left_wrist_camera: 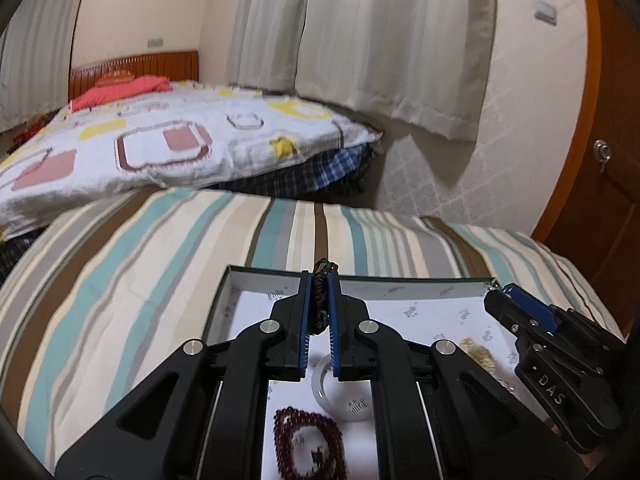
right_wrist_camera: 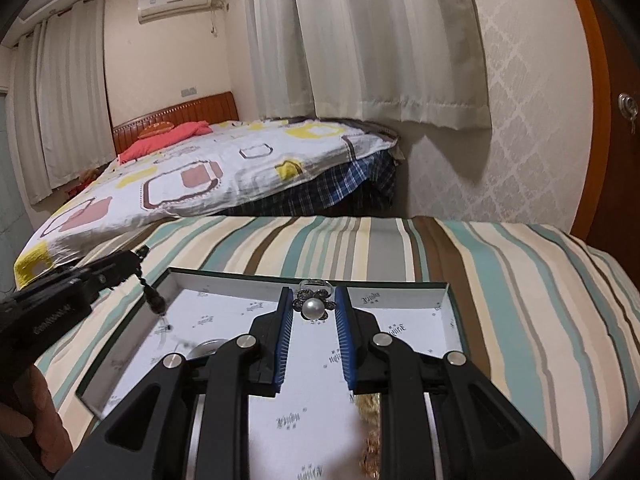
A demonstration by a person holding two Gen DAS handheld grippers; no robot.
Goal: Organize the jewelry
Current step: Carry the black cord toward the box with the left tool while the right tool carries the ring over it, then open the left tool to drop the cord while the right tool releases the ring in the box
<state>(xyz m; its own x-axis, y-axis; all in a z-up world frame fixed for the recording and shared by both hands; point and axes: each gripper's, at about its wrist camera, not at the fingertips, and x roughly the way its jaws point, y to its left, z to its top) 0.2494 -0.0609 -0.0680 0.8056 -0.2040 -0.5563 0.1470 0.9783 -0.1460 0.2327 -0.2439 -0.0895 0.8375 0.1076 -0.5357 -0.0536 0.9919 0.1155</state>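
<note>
My left gripper (left_wrist_camera: 319, 280) is clamped tight on a dark beaded bracelet (left_wrist_camera: 320, 292); the beads bunch between my blue pads (left_wrist_camera: 306, 304) at frame centre, a few poking above the tips and a short tail hanging below. My right gripper (right_wrist_camera: 313, 304) pinches a pearl flower ring (right_wrist_camera: 313, 307) near its fingertips, the pearl facing the camera, the band rising behind. Both loads hang over the shallow white-lined box (left_wrist_camera: 248, 280) on the striped bedspread (left_wrist_camera: 120, 248). Lower in the left view, a white bangle (left_wrist_camera: 334, 390) and a dark red bead bracelet (left_wrist_camera: 308, 444) lie in the box. A gold chain (right_wrist_camera: 370, 432) shows low in the right view.
</note>
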